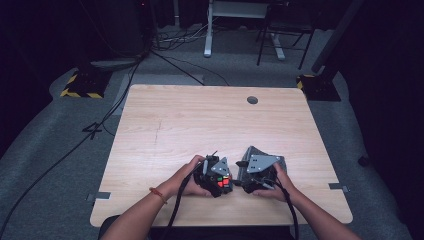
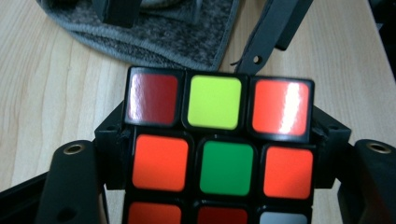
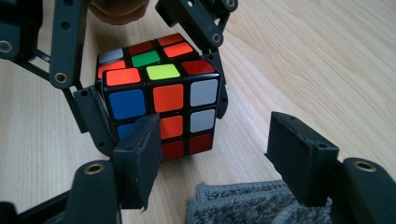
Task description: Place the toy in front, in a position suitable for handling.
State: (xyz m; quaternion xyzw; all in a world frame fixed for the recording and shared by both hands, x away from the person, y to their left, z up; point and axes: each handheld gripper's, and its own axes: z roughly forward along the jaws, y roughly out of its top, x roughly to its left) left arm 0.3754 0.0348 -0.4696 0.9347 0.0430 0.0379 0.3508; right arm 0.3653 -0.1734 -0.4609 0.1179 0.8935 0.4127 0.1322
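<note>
Your desk point(image 1: 210, 125) is a pale wood top, with a round grommet hole point(image 1: 252, 100) near its far edge. Both of your hands work at its near edge, close together, just right of the middle.

Under your right hand lies a grey cloth point(image 3: 243, 205); in the left hand-held gripper's view it lies on the wood just beyond the cube, and in the right hand-held gripper's view its stitched edge sits low between the jaws.

Your left hand-held gripper point(image 1: 216, 176) is clamped on the puzzle cube point(image 3: 159, 98): the black jaws press on two opposite sides of it, and in its own view the cube sits right up against the camera, showing a green centre sticker with orange on either side and a yellow-green one above. The cube is held near the desk's near edge, just left of the cloth; I cannot tell whether its bottom touches the wood.

Your right hand-held gripper point(image 3: 219, 163) stands with its jaws apart, holding nothing. Its left pad point(image 3: 137, 158) sits in front of the cube's lower near face, while the other pad point(image 3: 299, 156) stands well clear of the cube over bare wood and cloth.
</note>
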